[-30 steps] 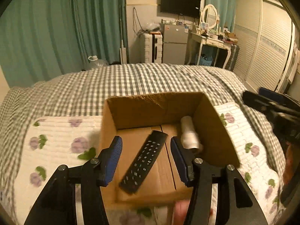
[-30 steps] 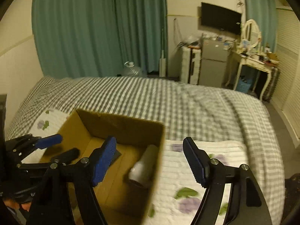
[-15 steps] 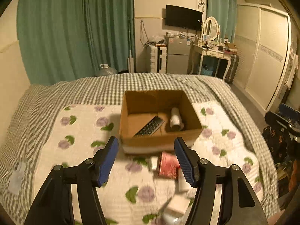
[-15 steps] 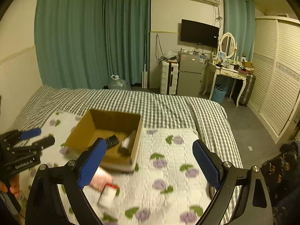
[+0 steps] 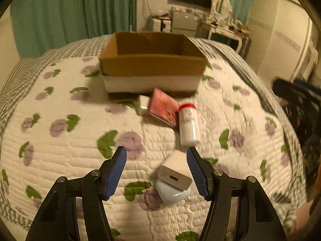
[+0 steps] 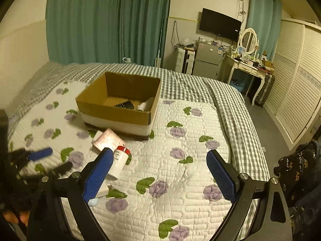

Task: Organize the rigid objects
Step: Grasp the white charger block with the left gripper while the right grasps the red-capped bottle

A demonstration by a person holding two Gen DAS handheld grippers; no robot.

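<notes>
We hold our left gripper [image 5: 156, 165] low over the flowered quilt [image 5: 60, 150], its blue-padded jaws spread wide and gripping nothing; a white charger block [image 5: 174, 173] sits between them toward the right pad, resting on a pale blue rounded case [image 5: 173, 192]. Just beyond lies a white bottle with a red cap [image 5: 187, 123] on its side, touching a red flat packet [image 5: 163, 107], with a small white box [image 5: 142, 104] beside that. All of these lie in front of the open cardboard box [image 5: 152, 68], whose inside is hidden from this view. Our right gripper [image 6: 158, 172] is likewise released, jaws far apart over bare quilt, well clear of the objects. From the right wrist view we see inside the box a black remote control [image 6: 124, 105] and a white cylinder [image 6: 146, 104] lying on the bottom.
</notes>
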